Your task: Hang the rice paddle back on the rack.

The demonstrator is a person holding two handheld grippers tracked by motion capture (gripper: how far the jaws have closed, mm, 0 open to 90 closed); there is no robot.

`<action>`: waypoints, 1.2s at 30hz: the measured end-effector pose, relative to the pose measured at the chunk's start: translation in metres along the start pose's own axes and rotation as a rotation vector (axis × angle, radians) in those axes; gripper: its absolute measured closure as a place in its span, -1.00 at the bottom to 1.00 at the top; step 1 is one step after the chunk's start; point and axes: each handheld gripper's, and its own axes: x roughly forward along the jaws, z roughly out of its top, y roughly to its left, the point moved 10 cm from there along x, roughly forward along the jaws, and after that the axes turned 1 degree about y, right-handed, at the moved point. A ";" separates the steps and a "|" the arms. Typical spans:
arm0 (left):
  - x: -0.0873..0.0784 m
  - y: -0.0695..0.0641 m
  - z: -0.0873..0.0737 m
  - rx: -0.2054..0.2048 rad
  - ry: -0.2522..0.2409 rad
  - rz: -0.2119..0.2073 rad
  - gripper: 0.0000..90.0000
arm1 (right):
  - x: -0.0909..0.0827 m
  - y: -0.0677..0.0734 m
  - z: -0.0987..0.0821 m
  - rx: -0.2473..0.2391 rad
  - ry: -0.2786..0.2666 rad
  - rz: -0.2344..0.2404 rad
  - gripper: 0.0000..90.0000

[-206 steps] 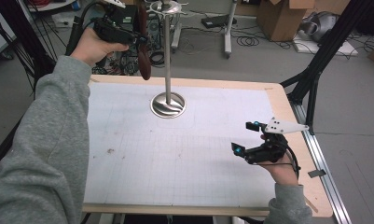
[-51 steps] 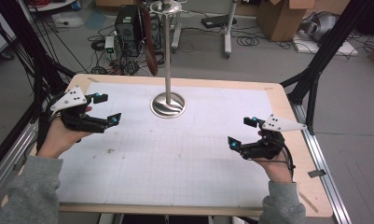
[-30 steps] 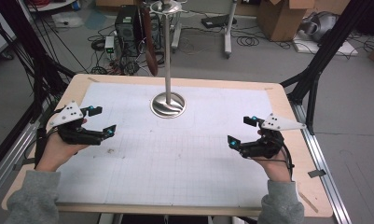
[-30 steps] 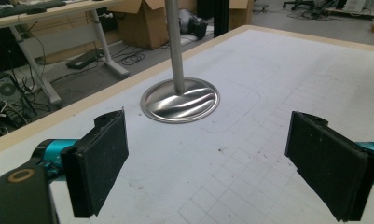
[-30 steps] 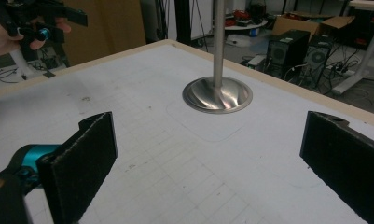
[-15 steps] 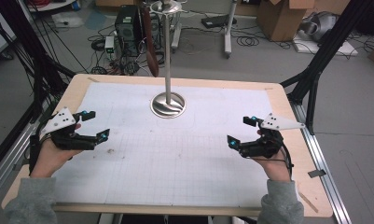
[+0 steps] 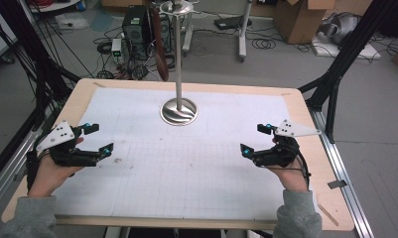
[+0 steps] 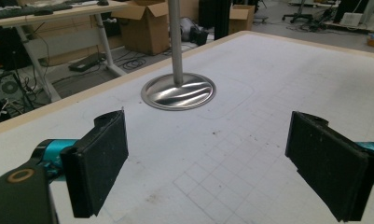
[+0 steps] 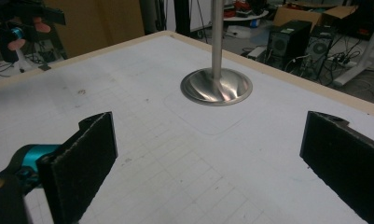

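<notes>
I rest both tools, left and right, wide and empty at the worktop's sides, clear of the polished steel pole stand between them.

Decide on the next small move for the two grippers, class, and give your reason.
Probably none beyond resting in place. The left gripper and right gripper sit open and empty at opposite sides of the table, and a brown strap-like thing already hangs from the metal stand.
</notes>
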 end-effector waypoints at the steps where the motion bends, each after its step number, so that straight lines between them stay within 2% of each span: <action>1: -0.001 0.000 -0.002 0.000 0.002 0.002 -0.70 | 0.001 0.000 0.000 0.001 0.003 0.001 -0.95; 5: -0.006 0.003 -0.008 -0.004 0.017 0.020 -0.70 | 0.003 0.000 -0.003 -0.002 0.010 0.003 -0.95; 10: -0.013 0.008 -0.008 -0.019 -0.002 0.045 -0.70 | 0.003 -0.003 -0.004 0.006 0.005 -0.005 -0.95; 19: -0.026 0.020 -0.010 -0.035 -0.025 0.106 -0.70 | -0.011 -0.026 -0.008 0.076 -0.056 -0.082 -0.95; 23: -0.030 0.028 -0.014 -0.044 -0.021 0.131 -0.70 | -0.016 -0.032 -0.009 0.118 -0.082 -0.080 -0.94; 25: -0.031 0.032 -0.016 -0.053 -0.019 0.147 -0.70 | -0.018 -0.032 -0.006 0.115 -0.102 -0.079 -0.94; 27: -0.033 0.035 -0.017 -0.062 -0.020 0.161 -0.70 | -0.019 -0.034 -0.007 0.119 -0.101 -0.086 -0.94; 29: -0.034 0.036 -0.018 -0.064 -0.021 0.161 -0.70 | -0.020 -0.036 -0.008 0.113 -0.099 -0.096 -0.95; 33: -0.037 0.039 -0.018 -0.076 -0.028 0.168 -0.70 | -0.023 -0.047 -0.017 0.140 -0.090 -0.129 -0.95; 36: -0.037 0.039 -0.019 -0.074 -0.022 0.168 -0.70 | -0.024 -0.050 -0.018 0.150 -0.093 -0.136 -0.94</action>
